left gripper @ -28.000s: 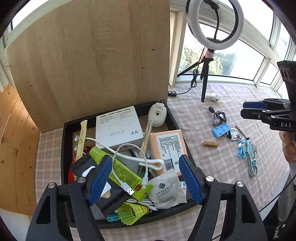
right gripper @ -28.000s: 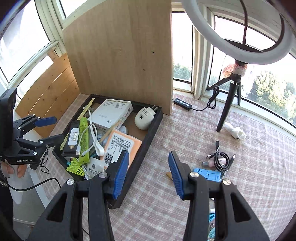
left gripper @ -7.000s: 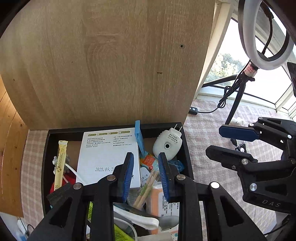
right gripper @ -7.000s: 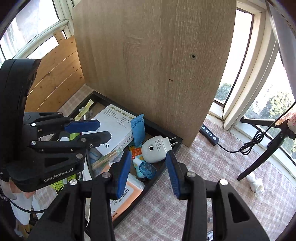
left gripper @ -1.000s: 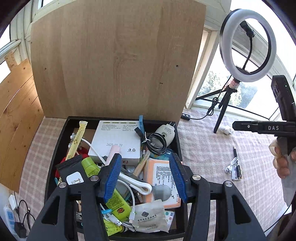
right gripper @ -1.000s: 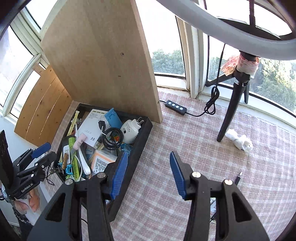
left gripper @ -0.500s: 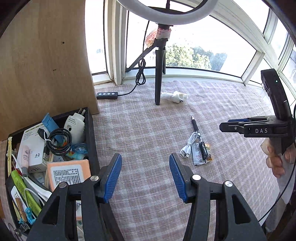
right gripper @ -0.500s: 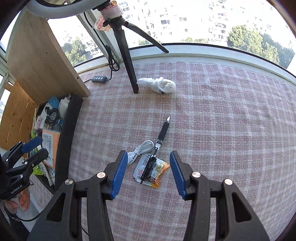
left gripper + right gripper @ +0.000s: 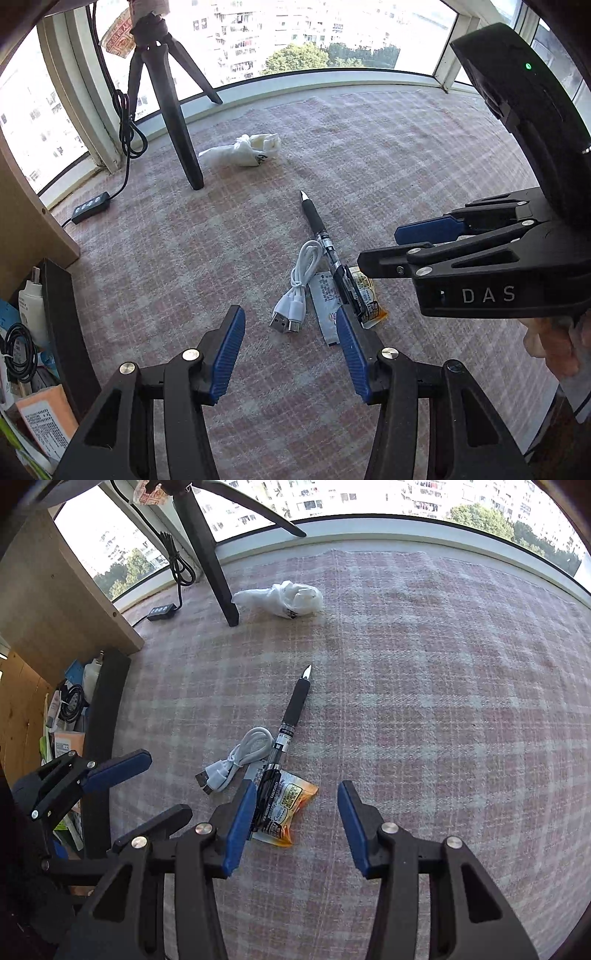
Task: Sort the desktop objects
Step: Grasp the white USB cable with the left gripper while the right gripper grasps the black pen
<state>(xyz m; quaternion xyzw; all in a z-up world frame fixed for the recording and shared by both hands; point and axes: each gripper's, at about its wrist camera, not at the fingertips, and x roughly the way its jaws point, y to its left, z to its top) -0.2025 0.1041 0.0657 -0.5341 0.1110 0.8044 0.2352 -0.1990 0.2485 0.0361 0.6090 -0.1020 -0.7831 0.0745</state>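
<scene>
left gripper (image 9: pixel 290 354) agape, empty | white cable (image 9: pixel 299 284) just ahead | right gripper (image 9: pixel 297 827) agape, perhaps over snack packet (image 9: pixel 286 812)

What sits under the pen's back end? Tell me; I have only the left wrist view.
Observer: In the right wrist view, the pen ends with its clip lying on an orange-and-white snack packet, which shows whole there.
Operator: Report the right gripper's jaws.
Observer: The right gripper is open and empty. The packet lies by its finger at picture left.
Operator: Check my left gripper from outside.
Observer: From the right wrist view, the left gripper is open too, with nothing between its pads.
</scene>
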